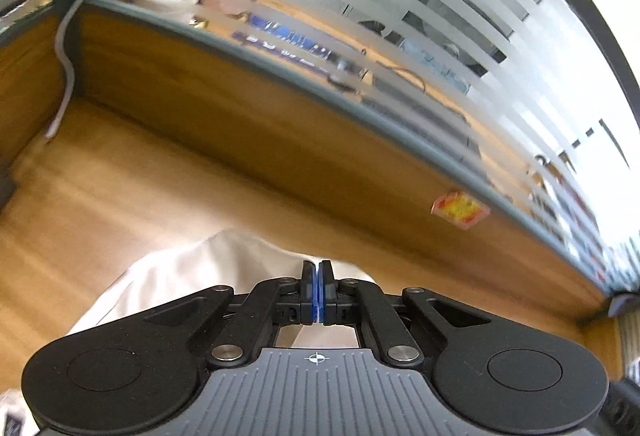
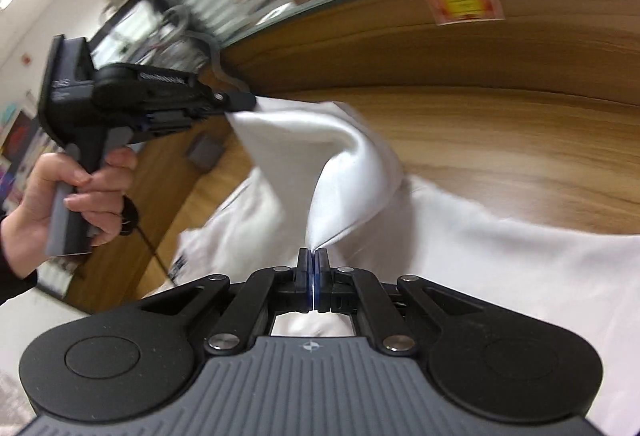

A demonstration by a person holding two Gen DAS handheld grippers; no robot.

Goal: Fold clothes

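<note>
- White cloth garment (image 2: 460, 256) lies on the brown wooden table (image 2: 520, 139), near its back wall.
- Left gripper (image 2: 240, 101) is clenched on a raised garment edge.
- Right gripper (image 2: 313, 256) pinches another raised fold.

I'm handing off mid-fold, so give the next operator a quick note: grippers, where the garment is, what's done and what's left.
Left gripper: shut on an edge of the white garment, lifted above the wooden table.
Right gripper: shut on another edge of the same raised flap.
Garment: mostly lying on the table; only the pinched section is up, hanging between the two grippers.
Done: both grips taken, flap raised.
Left: carry the flap over, lay it flat, release, then likely further folds.
</note>
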